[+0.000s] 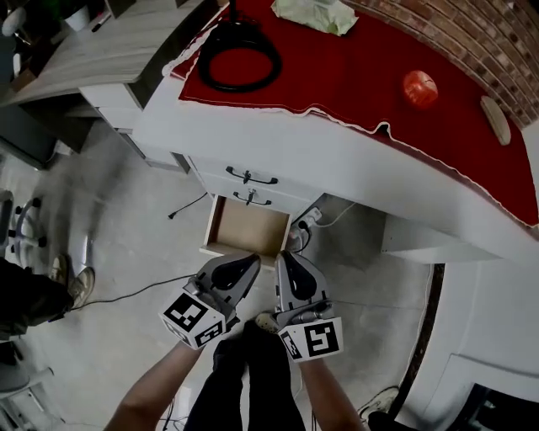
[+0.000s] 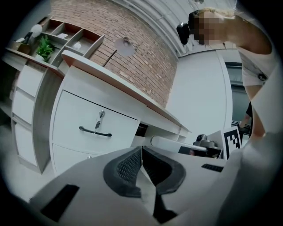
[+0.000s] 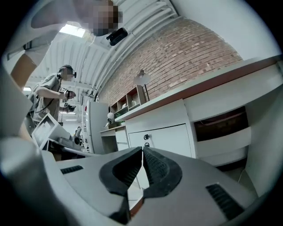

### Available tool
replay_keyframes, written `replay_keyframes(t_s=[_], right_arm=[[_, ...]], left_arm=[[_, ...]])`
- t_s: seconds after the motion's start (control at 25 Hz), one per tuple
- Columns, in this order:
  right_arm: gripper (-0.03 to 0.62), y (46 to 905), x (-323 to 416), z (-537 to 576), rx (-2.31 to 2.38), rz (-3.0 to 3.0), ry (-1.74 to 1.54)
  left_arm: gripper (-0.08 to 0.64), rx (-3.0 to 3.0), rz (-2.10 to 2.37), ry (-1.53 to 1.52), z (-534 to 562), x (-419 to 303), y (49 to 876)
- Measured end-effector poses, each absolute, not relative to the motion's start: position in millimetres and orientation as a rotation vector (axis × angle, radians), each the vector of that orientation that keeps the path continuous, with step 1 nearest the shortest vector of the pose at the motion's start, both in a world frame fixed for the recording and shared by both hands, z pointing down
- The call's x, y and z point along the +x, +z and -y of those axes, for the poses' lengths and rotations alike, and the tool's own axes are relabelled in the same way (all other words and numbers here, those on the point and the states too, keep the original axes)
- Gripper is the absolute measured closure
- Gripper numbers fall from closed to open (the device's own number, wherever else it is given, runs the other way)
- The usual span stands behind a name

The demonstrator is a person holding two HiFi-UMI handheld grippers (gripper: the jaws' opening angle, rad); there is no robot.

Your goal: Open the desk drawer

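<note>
The white desk (image 1: 278, 139) has a stack of drawers under its left end. Two upper drawers stand closed, each with a black handle (image 1: 251, 177). The drawer (image 1: 246, 227) below them is pulled out, and its bare wooden bottom shows. My left gripper (image 1: 251, 261) and right gripper (image 1: 283, 258) hang side by side just in front of that open drawer, touching nothing. Both are shut and empty. In the left gripper view, the left gripper (image 2: 141, 149) has its pads together, with a closed drawer front and its handle (image 2: 95, 131) beyond. The right gripper (image 3: 142, 150) faces the desk front.
A red cloth (image 1: 354, 76) covers the desk top, with a black cable coil (image 1: 240, 59), a red ball (image 1: 419, 87) and a green cloth (image 1: 316, 14). Cables and a power strip (image 1: 307, 220) lie under the desk. A bystander's shoe (image 1: 77, 286) is at left.
</note>
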State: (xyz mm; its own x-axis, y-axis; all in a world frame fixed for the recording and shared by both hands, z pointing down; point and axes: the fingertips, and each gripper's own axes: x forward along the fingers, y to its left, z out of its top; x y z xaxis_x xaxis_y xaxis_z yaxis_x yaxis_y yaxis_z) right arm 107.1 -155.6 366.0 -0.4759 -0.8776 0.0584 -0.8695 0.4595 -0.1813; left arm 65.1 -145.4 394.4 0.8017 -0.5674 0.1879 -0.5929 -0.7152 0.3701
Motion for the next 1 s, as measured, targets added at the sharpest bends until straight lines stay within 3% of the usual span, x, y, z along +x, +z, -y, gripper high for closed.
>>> replay_keyframes(t_s=[1.0], right_arm=[[0.574,299.9,71.2,102.2,-1.423,-2.597,-0.703]], left_arm=[[0.546,2.44,0.839,0.06,110.2,25.6,313.2]])
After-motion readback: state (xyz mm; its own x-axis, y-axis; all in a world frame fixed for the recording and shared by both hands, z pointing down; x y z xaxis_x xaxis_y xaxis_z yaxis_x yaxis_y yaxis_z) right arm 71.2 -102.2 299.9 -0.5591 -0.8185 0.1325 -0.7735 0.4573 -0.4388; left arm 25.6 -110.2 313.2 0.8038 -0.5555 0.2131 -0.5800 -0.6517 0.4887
